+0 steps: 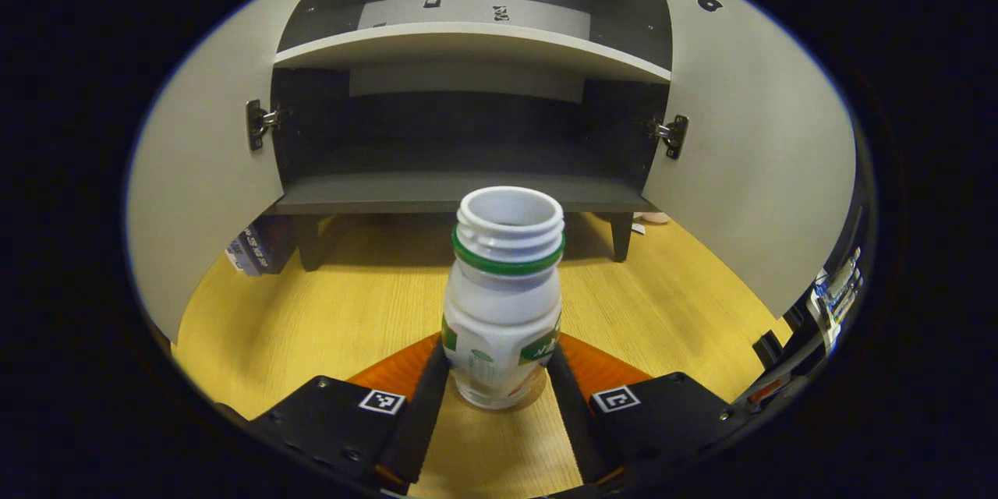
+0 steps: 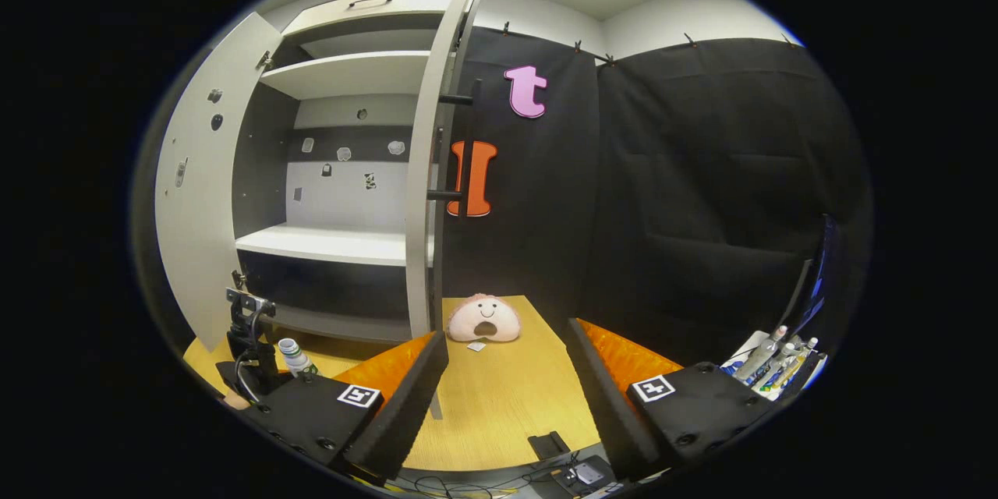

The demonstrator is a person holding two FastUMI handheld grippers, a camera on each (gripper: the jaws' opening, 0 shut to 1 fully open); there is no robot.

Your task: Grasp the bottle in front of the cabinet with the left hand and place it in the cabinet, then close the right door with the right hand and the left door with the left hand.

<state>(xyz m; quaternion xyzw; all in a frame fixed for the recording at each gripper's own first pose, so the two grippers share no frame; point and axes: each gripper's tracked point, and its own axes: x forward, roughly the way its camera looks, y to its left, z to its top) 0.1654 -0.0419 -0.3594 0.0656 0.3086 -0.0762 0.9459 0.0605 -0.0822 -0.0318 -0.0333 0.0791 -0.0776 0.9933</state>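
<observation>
Standing upright on the table in front of the cabinet [image 1: 468, 195], the bottle [image 1: 504, 304] is pinched at its base between the left gripper [image 1: 499, 394] fingers, while the right gripper [image 2: 507, 390], spread empty, waits right of the cabinet's right door [image 2: 429, 171].

The left gripper [image 1: 499, 386] sits at the bottom centre of the left gripper view, its two black fingers [image 1: 421, 405] closed in against either side of the bottle [image 1: 505, 304], low on its body, so the bottle is clamped upright between them. The right gripper [image 2: 507, 390] occupies the bottom of the right gripper view with its fingers [image 2: 405, 398] spread wide apart and nothing between them. In the lower left of the right gripper view, the left gripper [image 2: 249, 351] appears farther off as a dark upright assembly just beside the bottle [image 2: 295, 357].
</observation>
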